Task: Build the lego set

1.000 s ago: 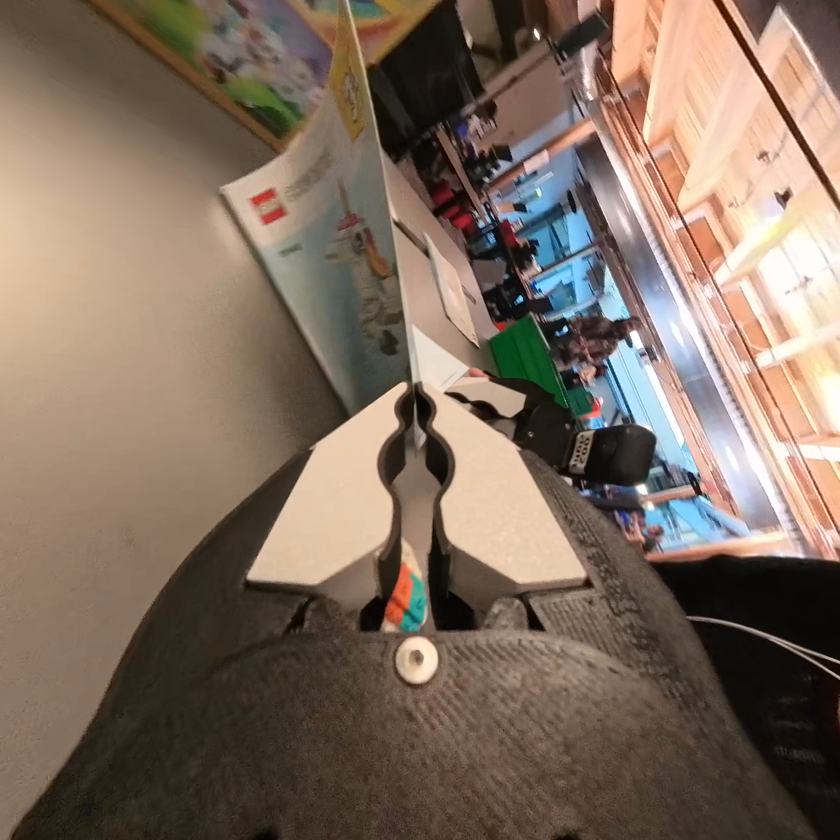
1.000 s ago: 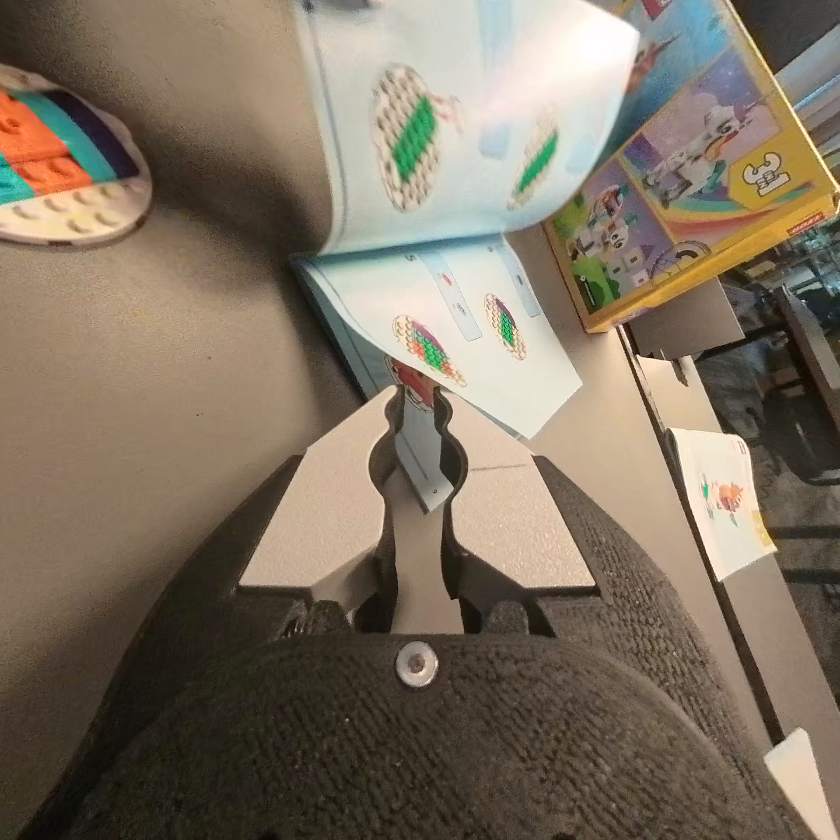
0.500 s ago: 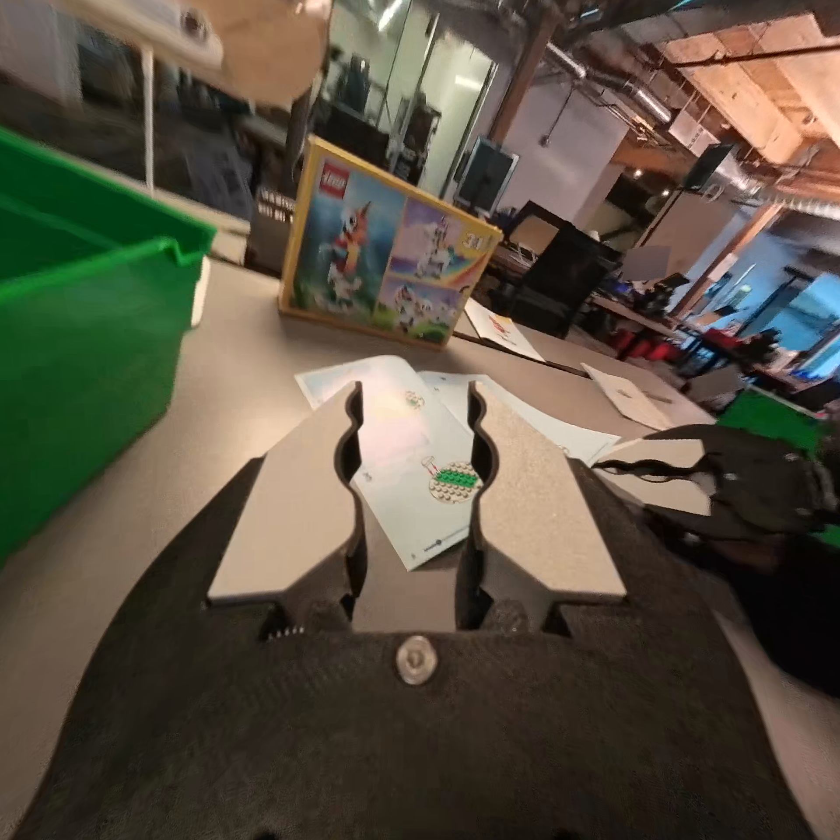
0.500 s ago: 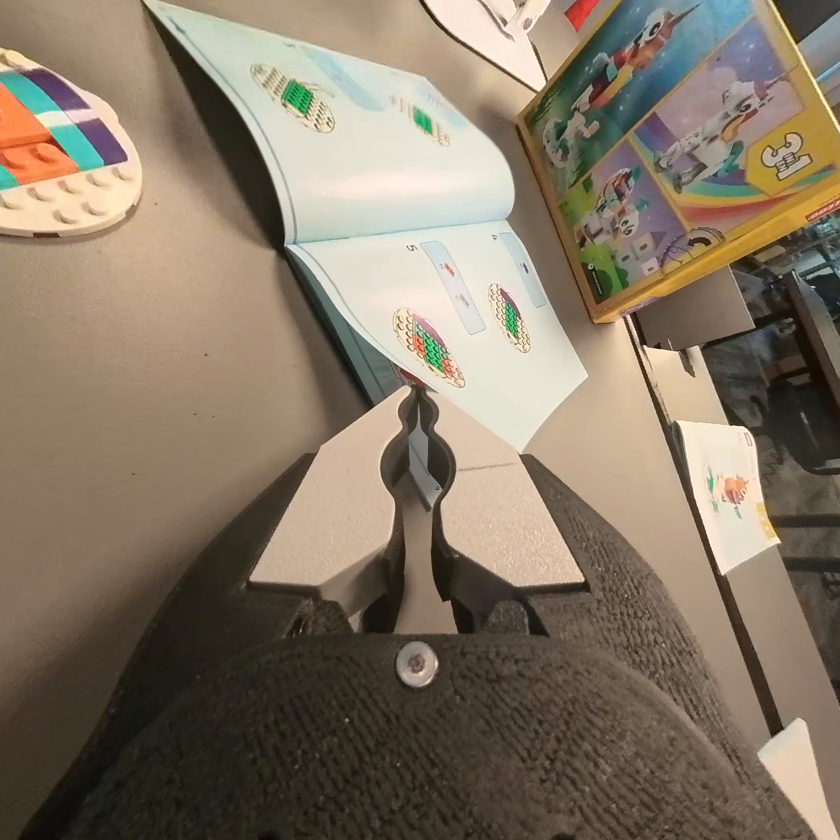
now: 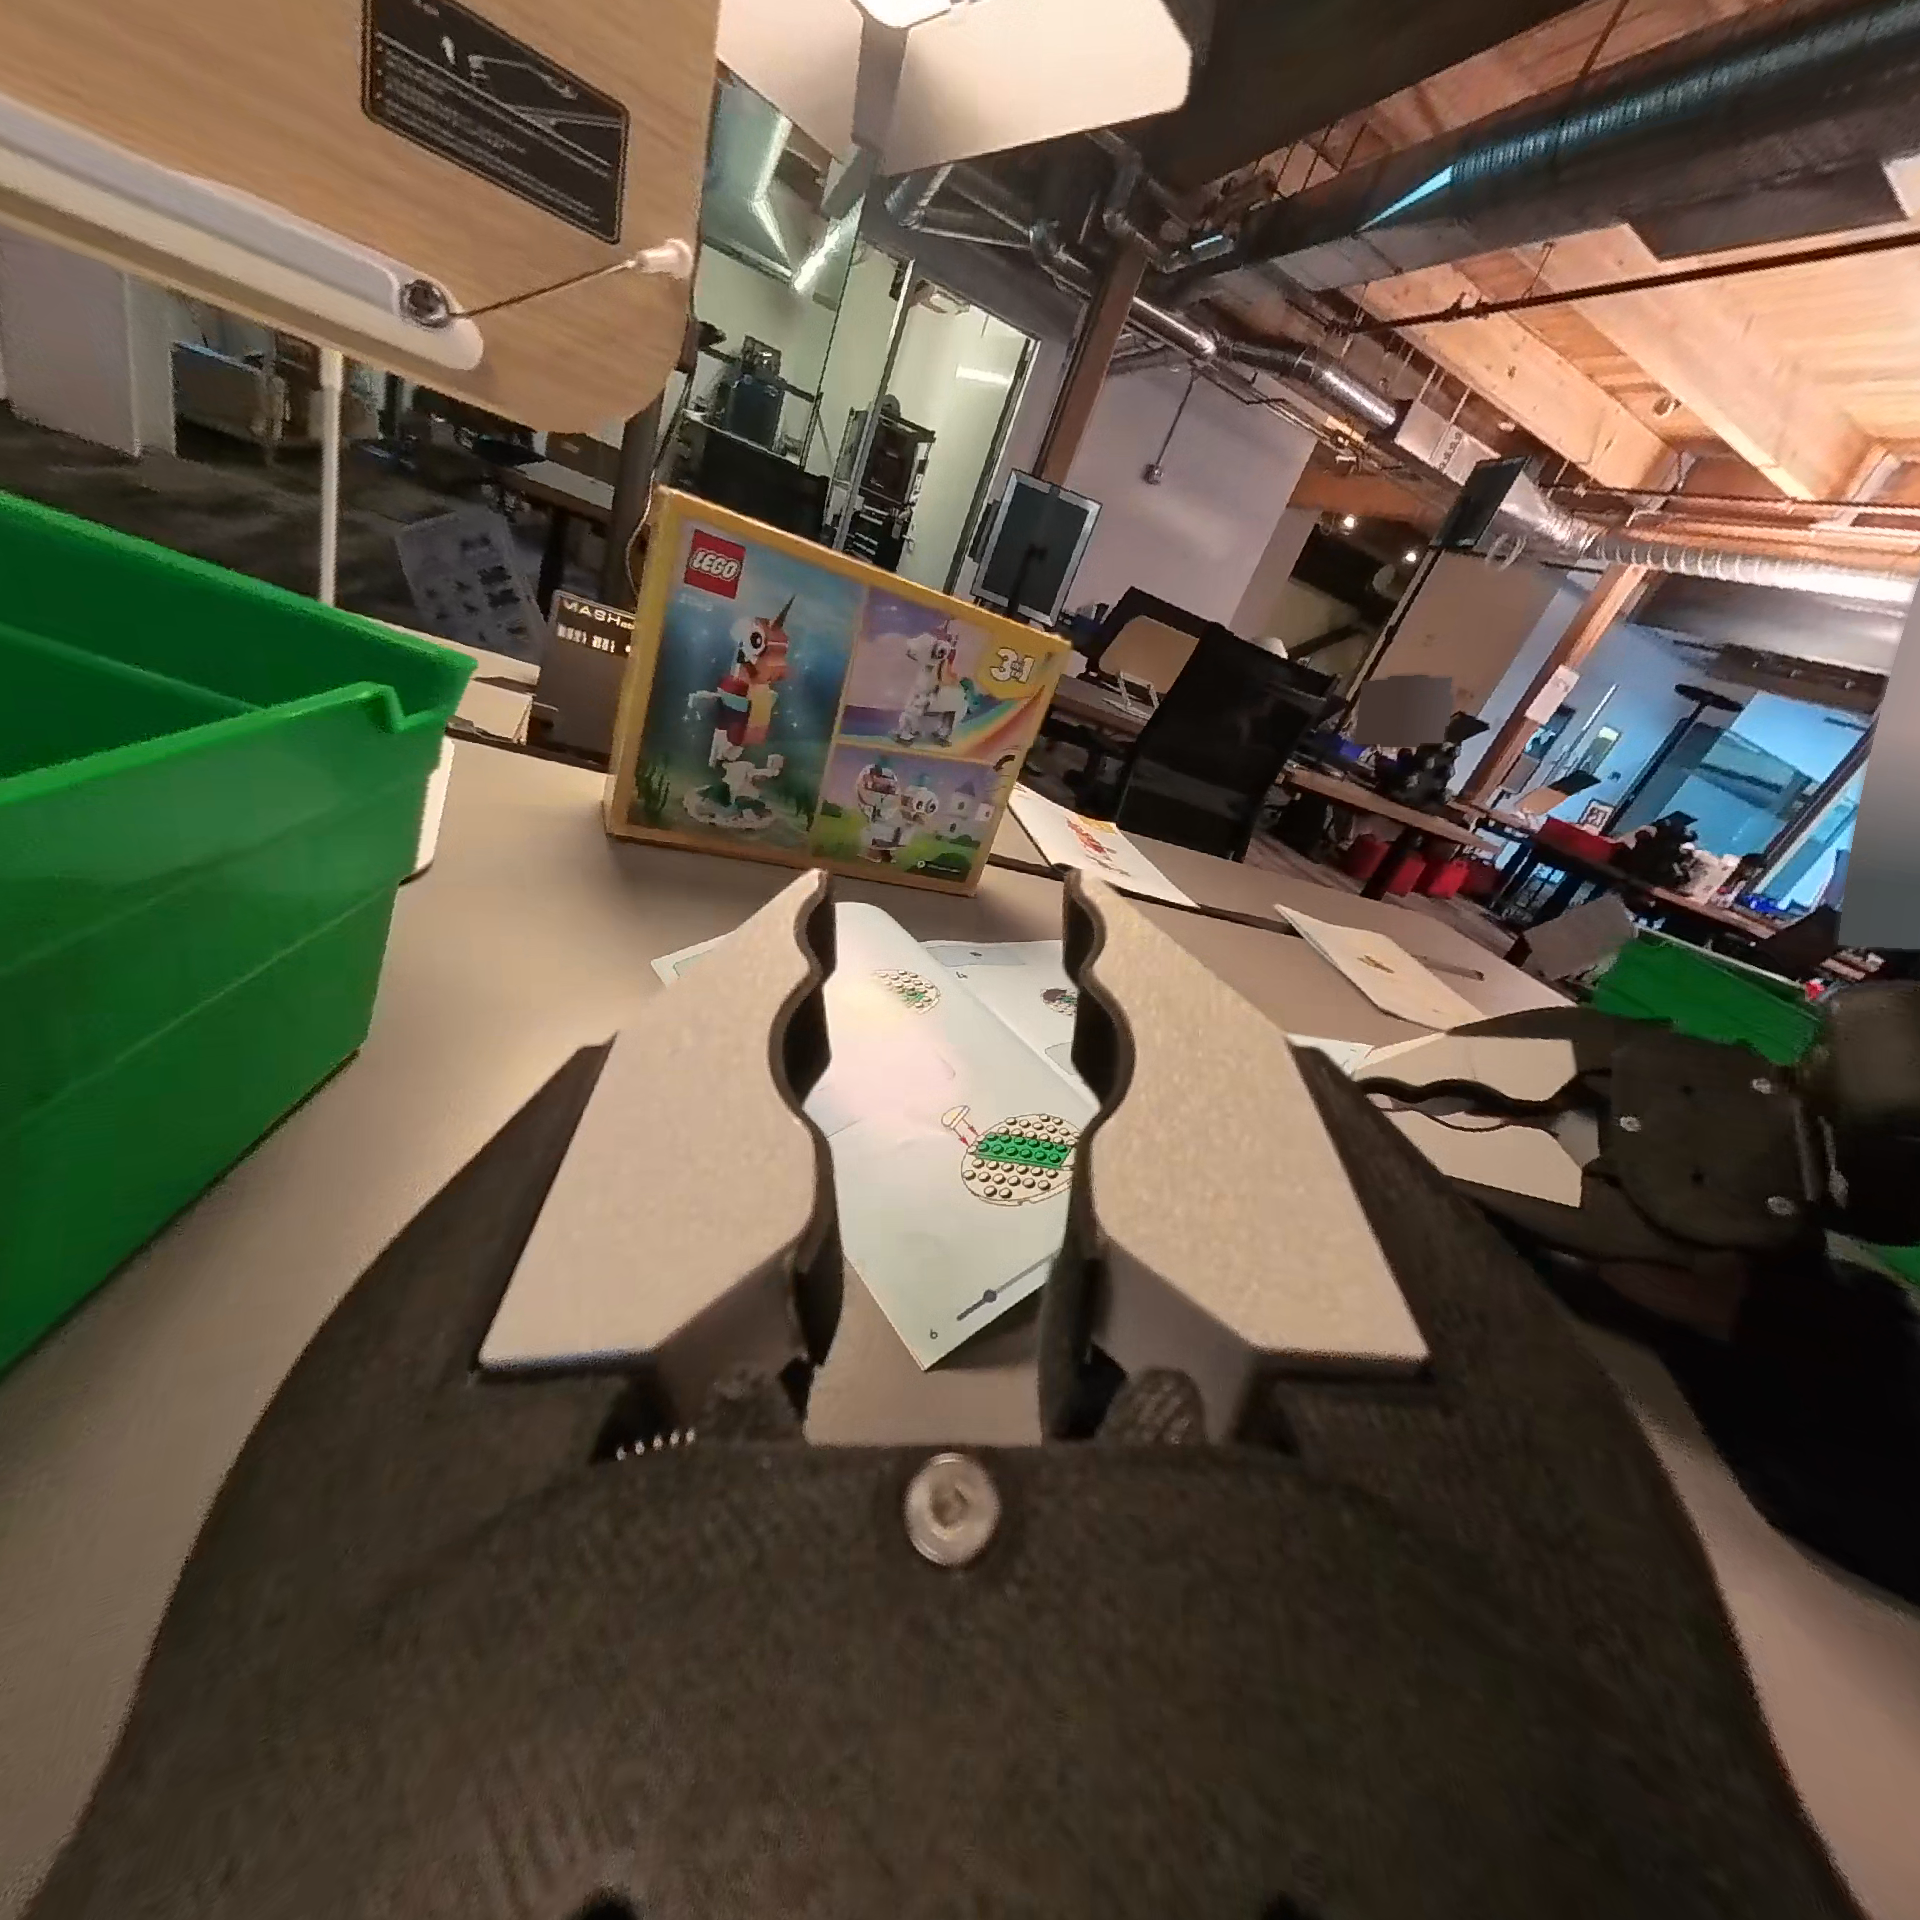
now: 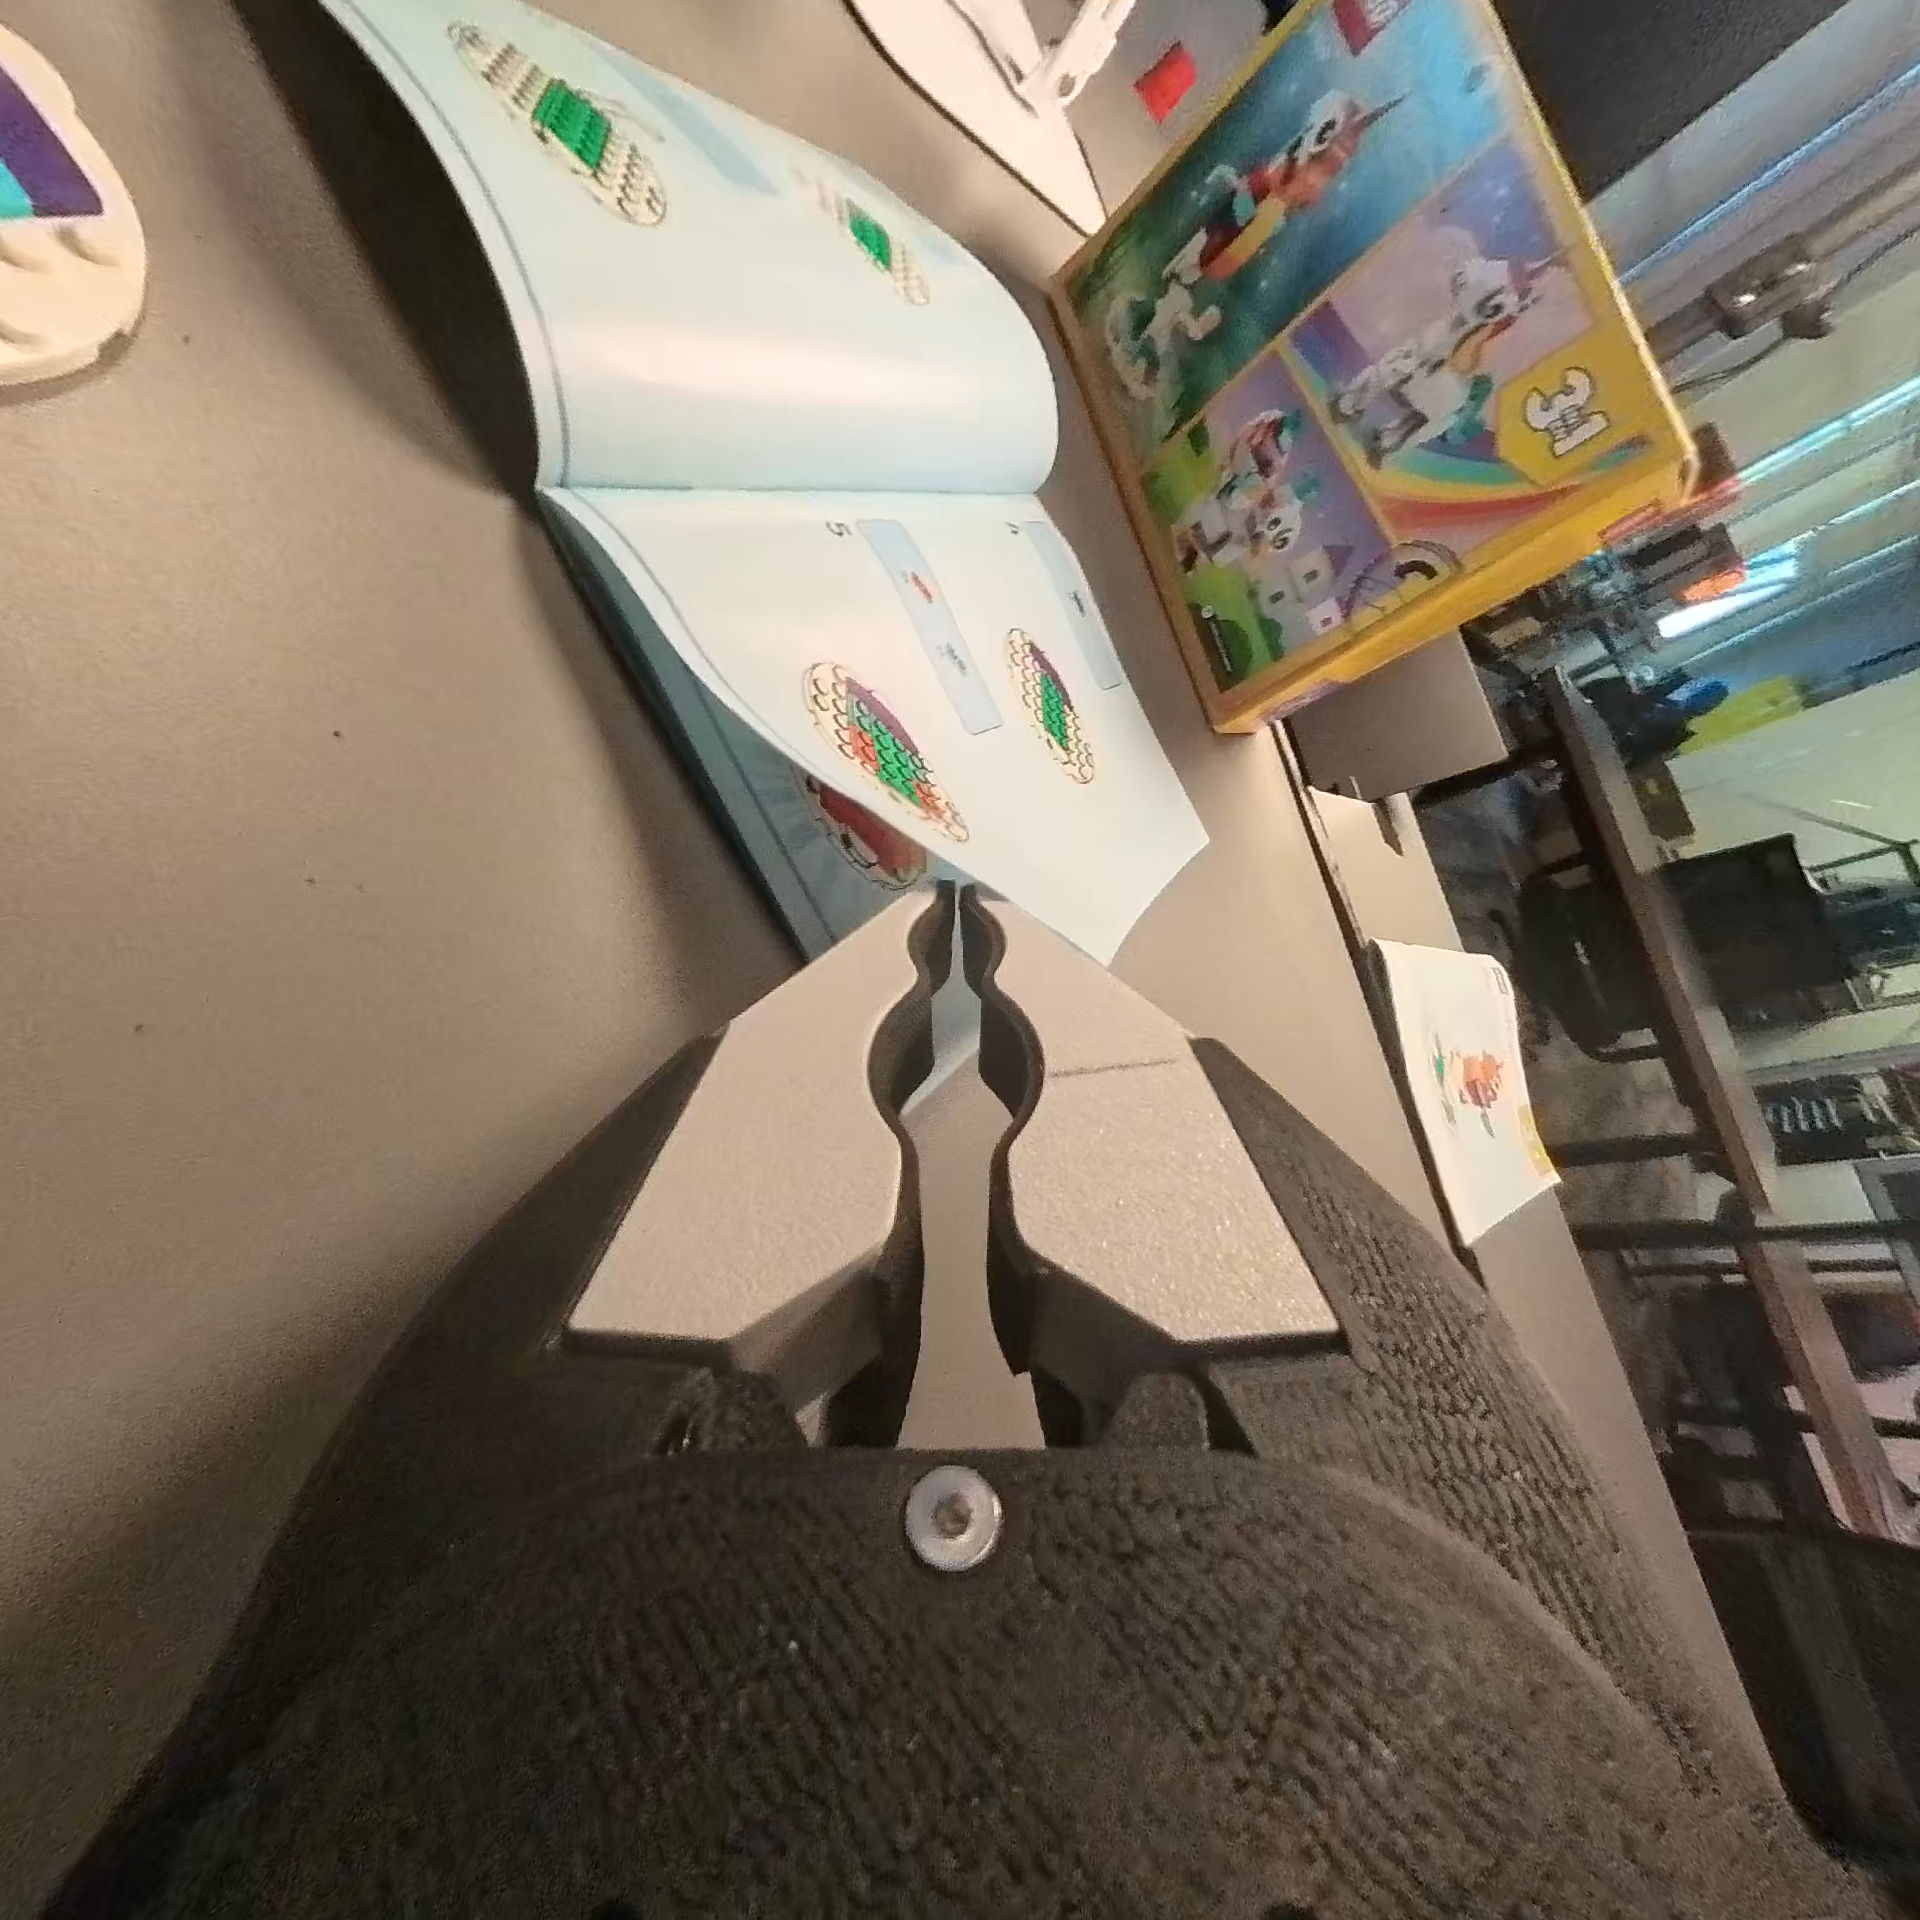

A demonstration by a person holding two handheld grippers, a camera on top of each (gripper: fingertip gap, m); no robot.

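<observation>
Standing empty-looking: green bin (image 5: 197, 831) | left jaws released over booklet (image 5: 935, 1132) | right jaws clenched, empty

We see the instruction booklet (image 6: 790, 436) lying open on the grey counter (image 6: 260, 831), its pale blue pages showing round studded plate diagrams with green bricks. Behind it the yellow-edged set box (image 5: 831, 717) stands upright on the counter, its pictured front toward us. Well apart from the booklet lies a white round studded plate (image 6: 52, 270) bearing purple and teal bricks, only partly in view.
</observation>
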